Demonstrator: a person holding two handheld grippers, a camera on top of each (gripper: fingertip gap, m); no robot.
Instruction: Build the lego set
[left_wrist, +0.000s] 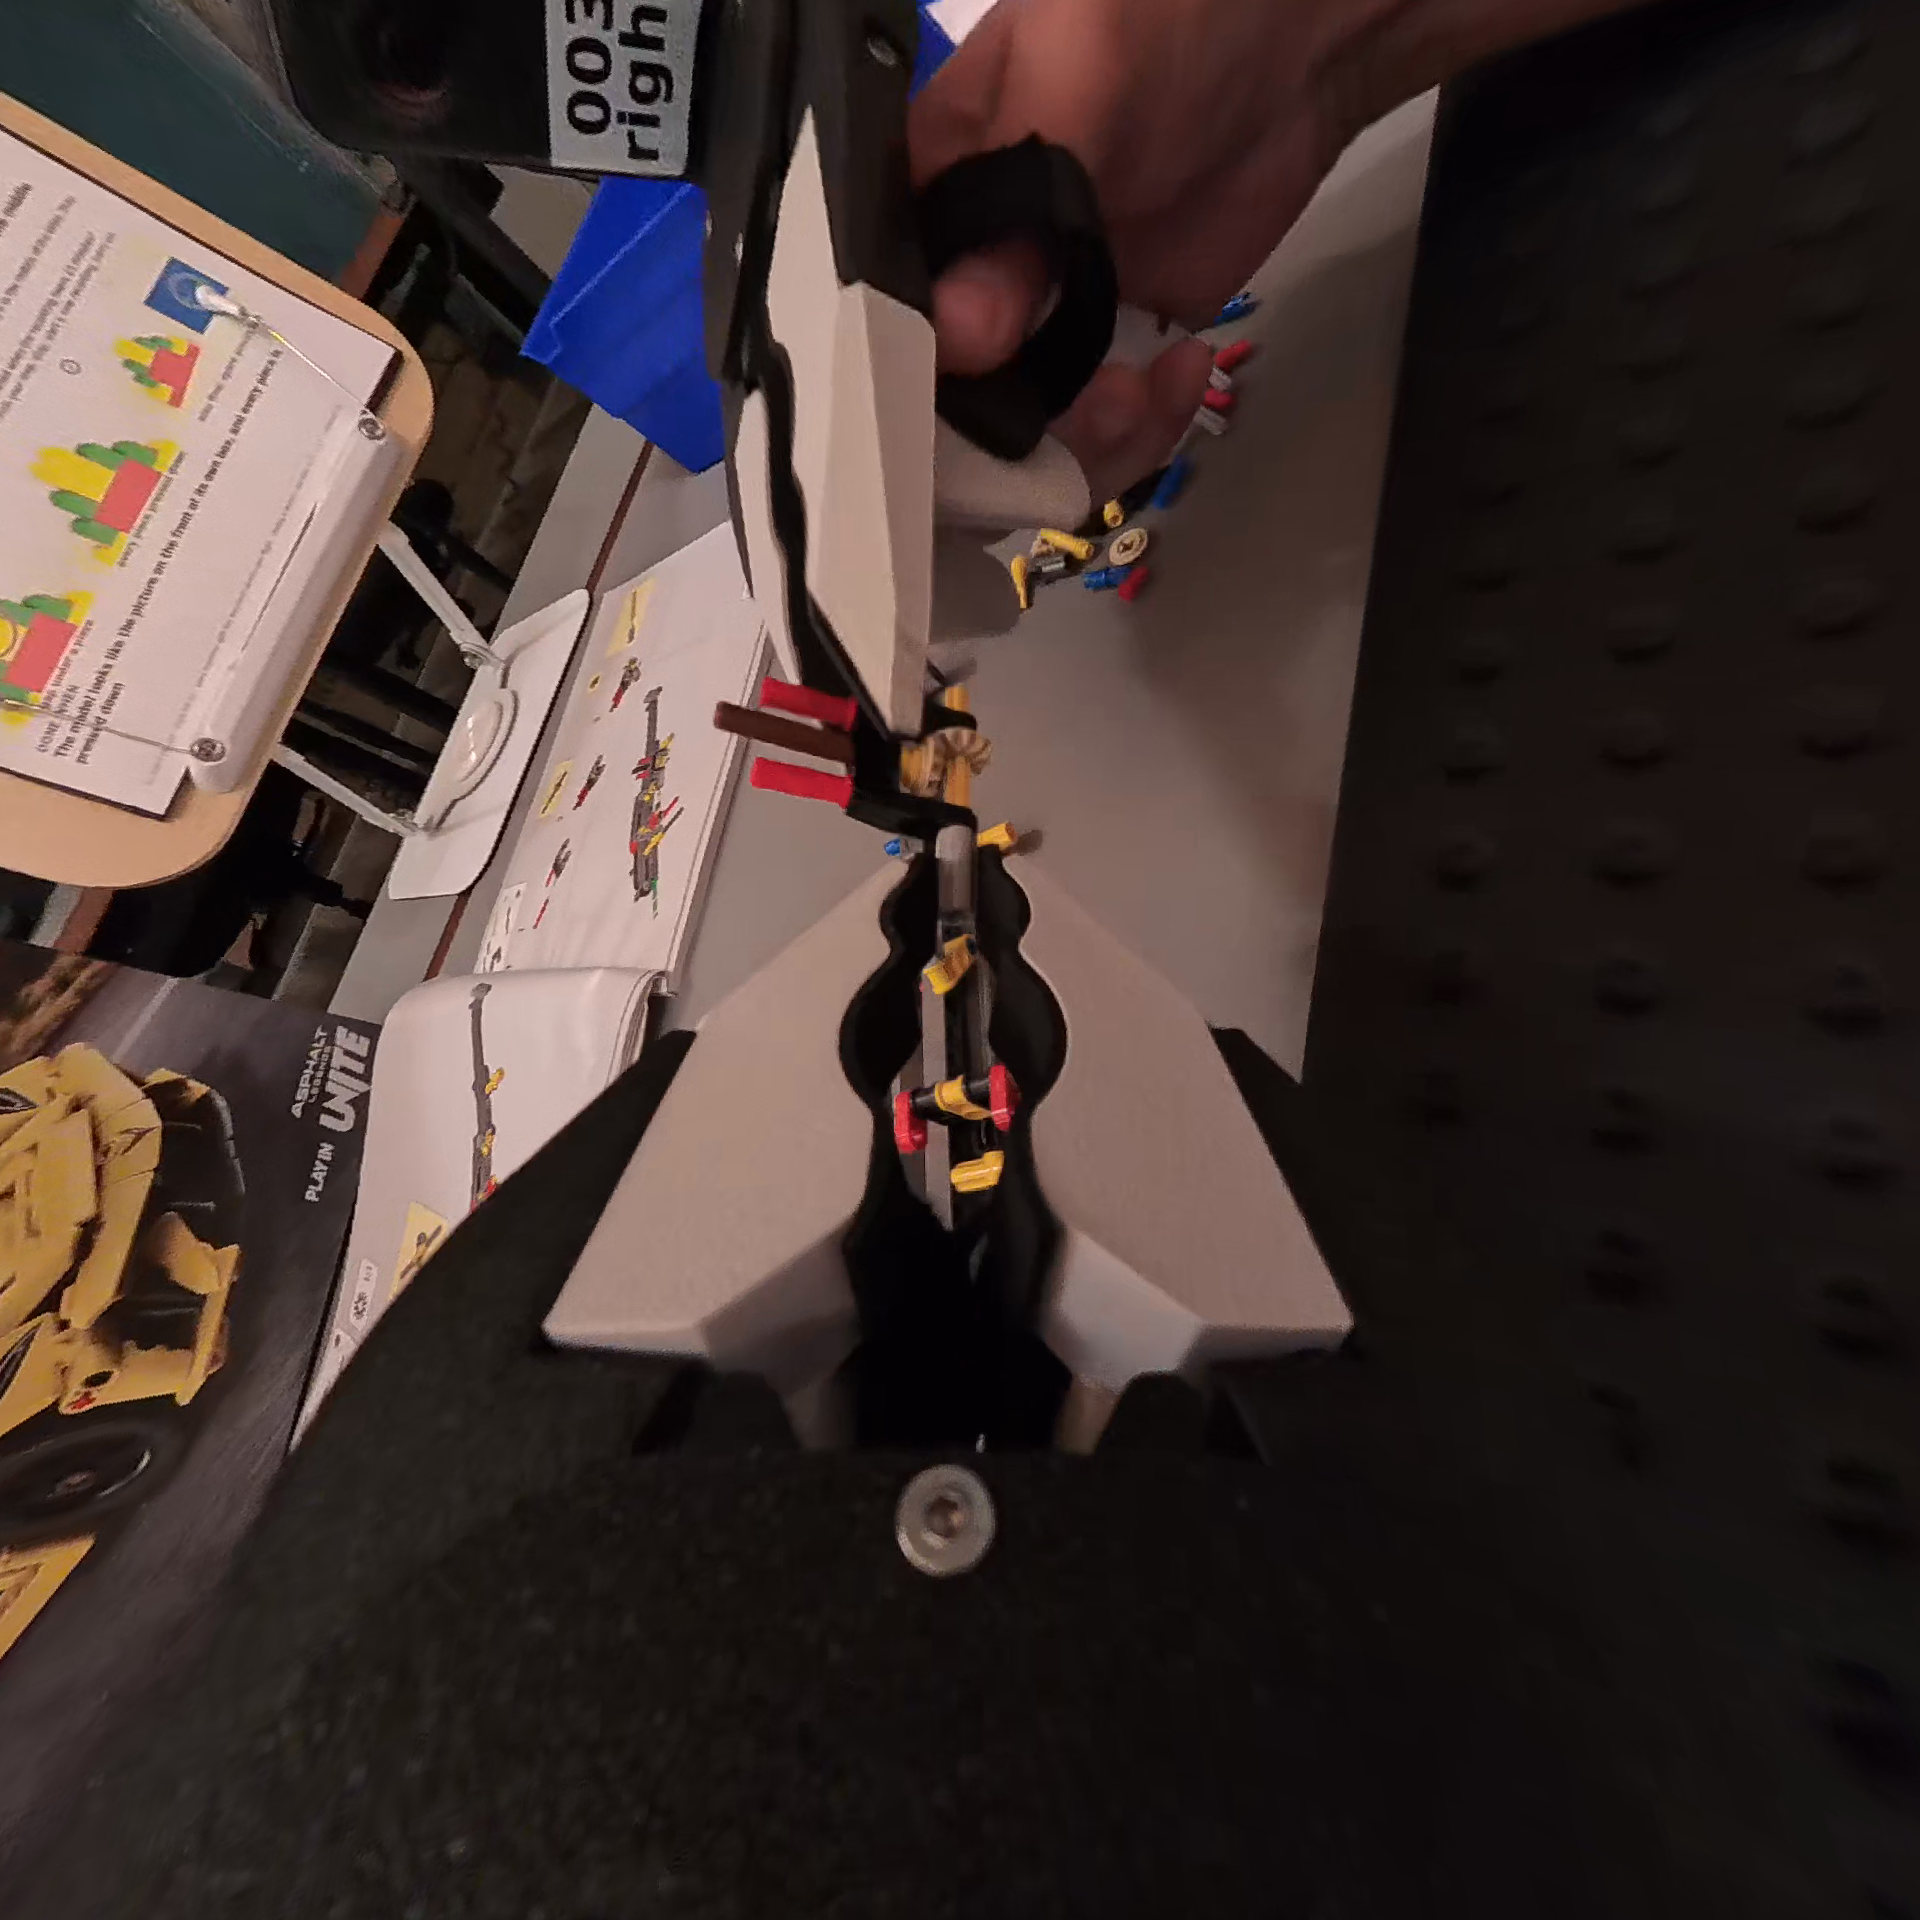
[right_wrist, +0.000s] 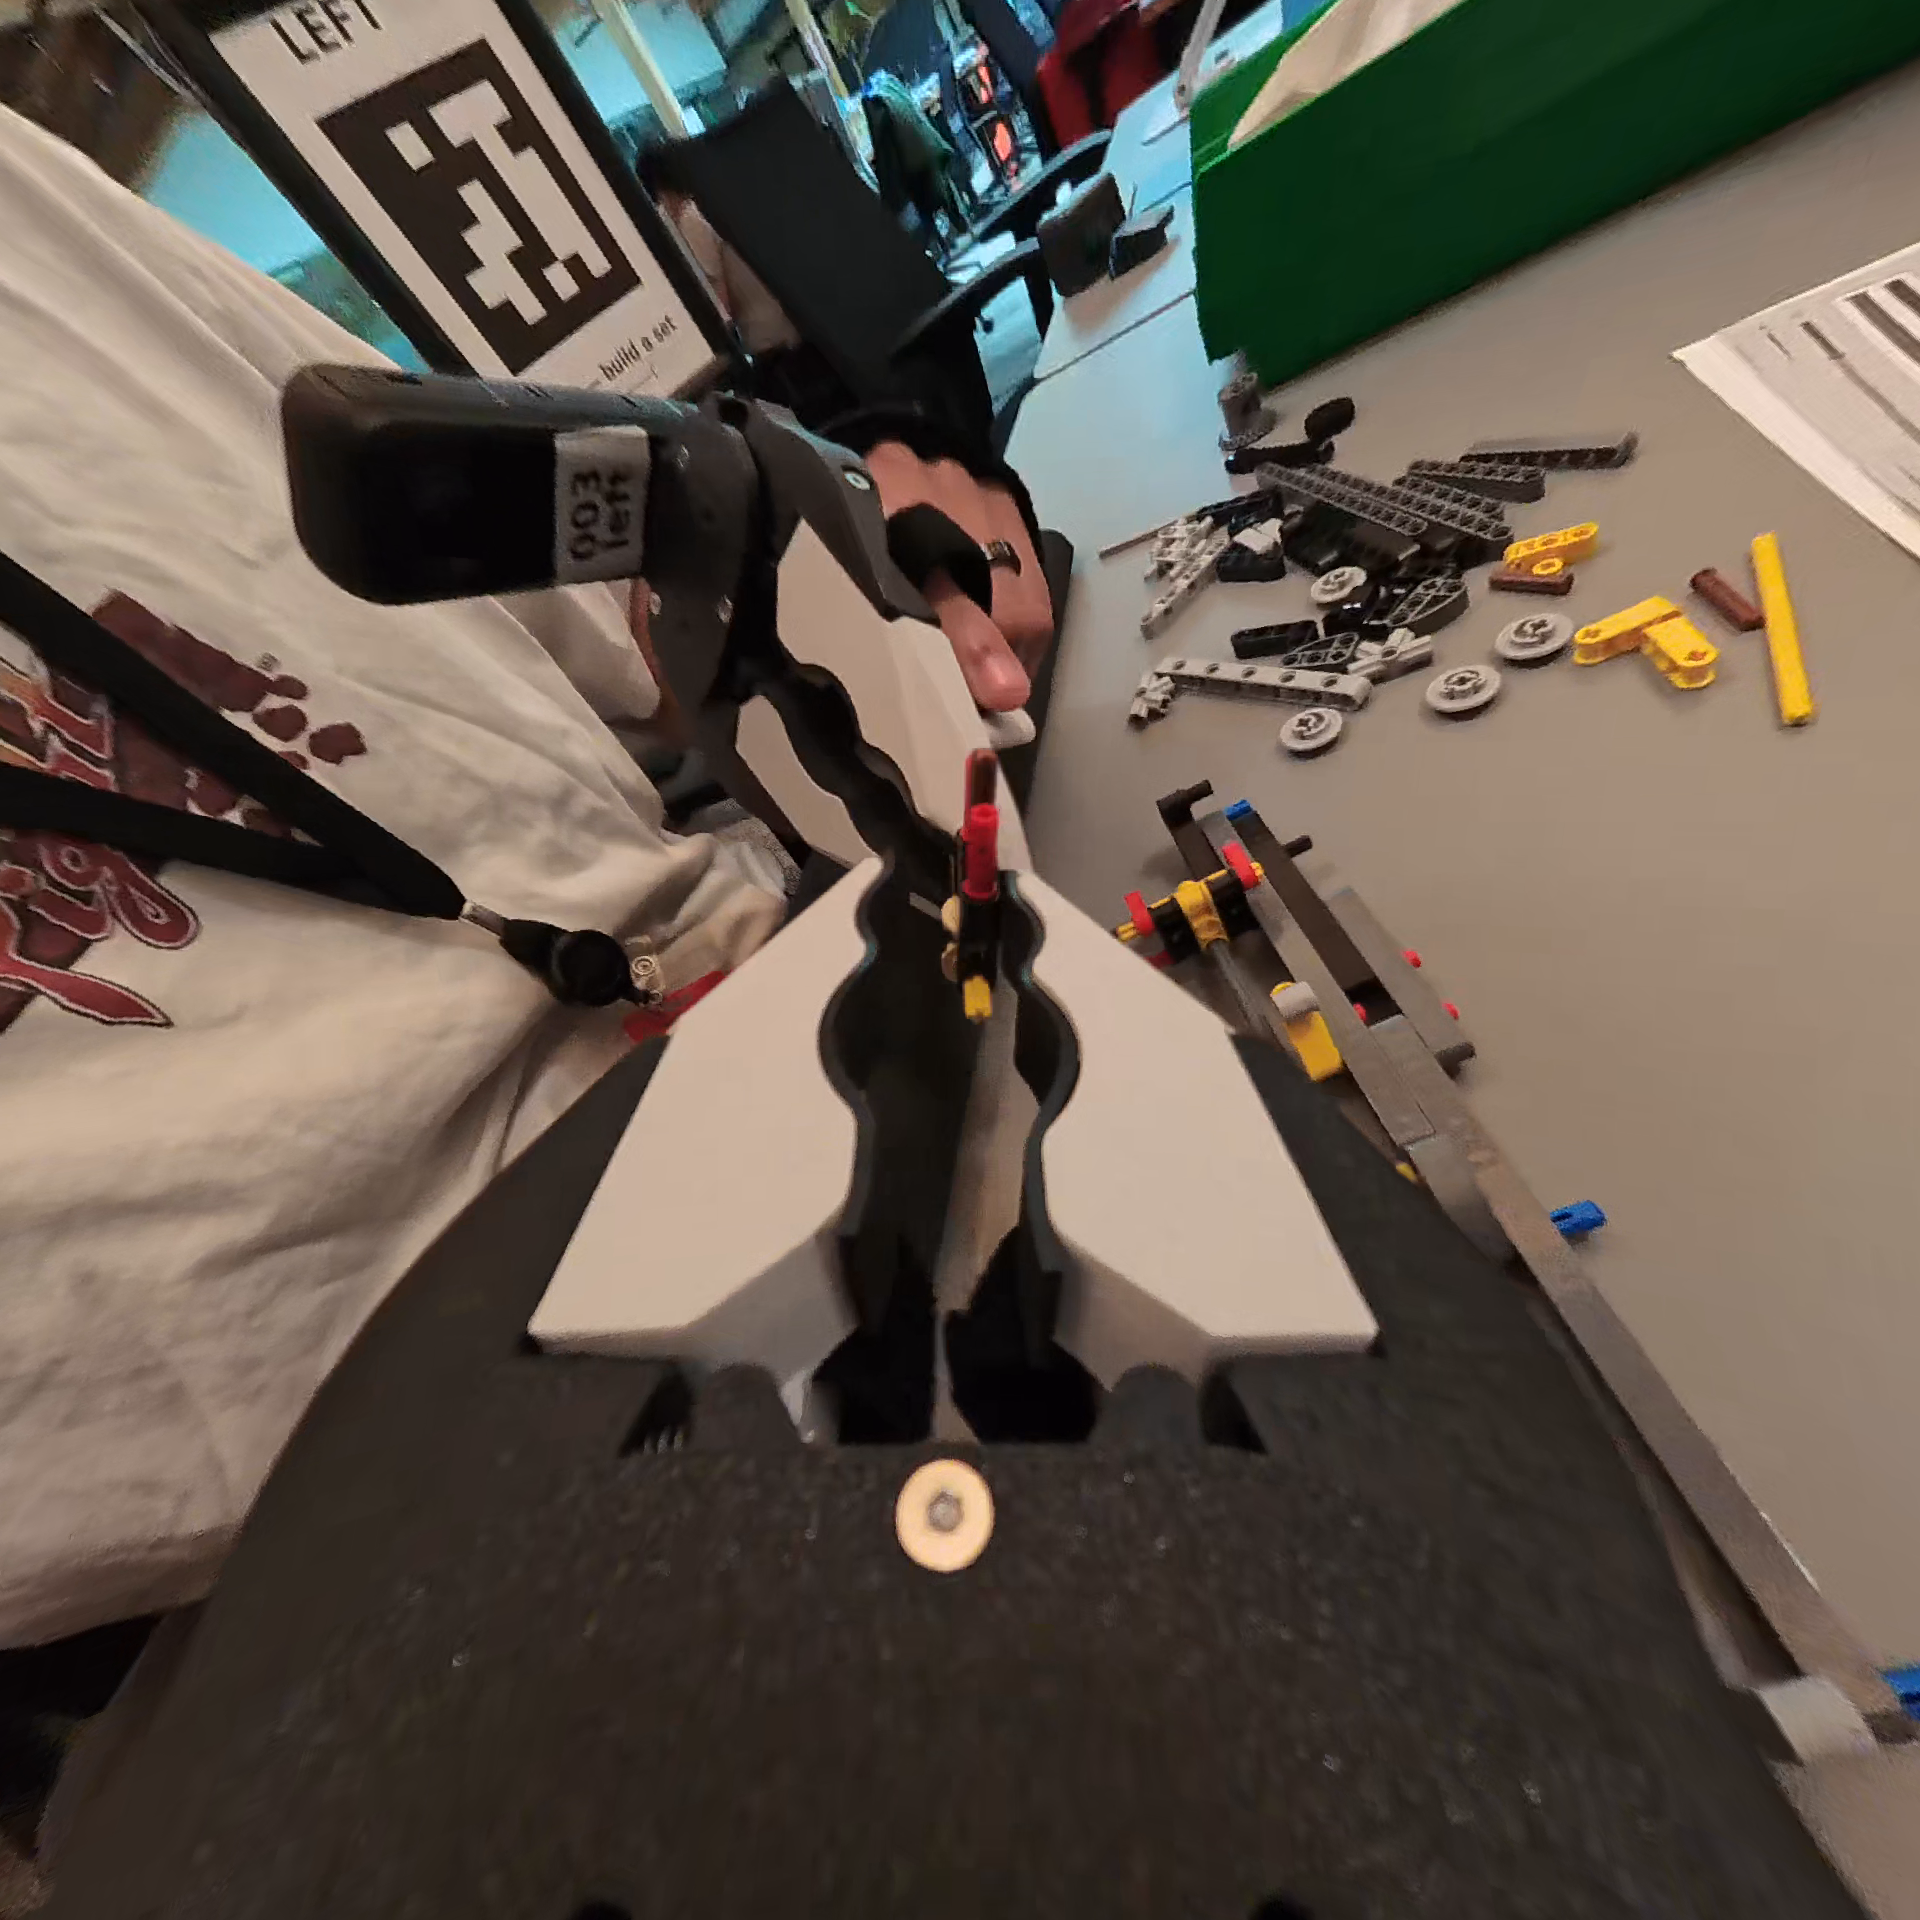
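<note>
— Right gripper (right_wrist: 977, 904) first: clamps shut at the tips on a small black sub-assembly (right_wrist: 977, 847), red pin upward, held off the table (right_wrist: 1610, 987).
— And the left gripper (left_wrist: 961, 873)?
— Shows only a narrow slit between the jaws; cannot tell whether gripping anything. Meets the right one almost tip to tip.
— Long frame (right_wrist: 1351, 966)?
— Lies flat on the table, just right of the right gripper and lower, long axis running alongside those fingers. Sits nearer the right gripper than the left. Probably calls for a drop and a shift rightward to seat the sub-assembly.
— Differences between views?
— Right wrist view gives the frame whole, plus loose parts (right_wrist: 1382, 540) beyond. Left wrist view catches only a strip through the slit, yet adds the instruction booklet (left_wrist: 644, 769).
</note>
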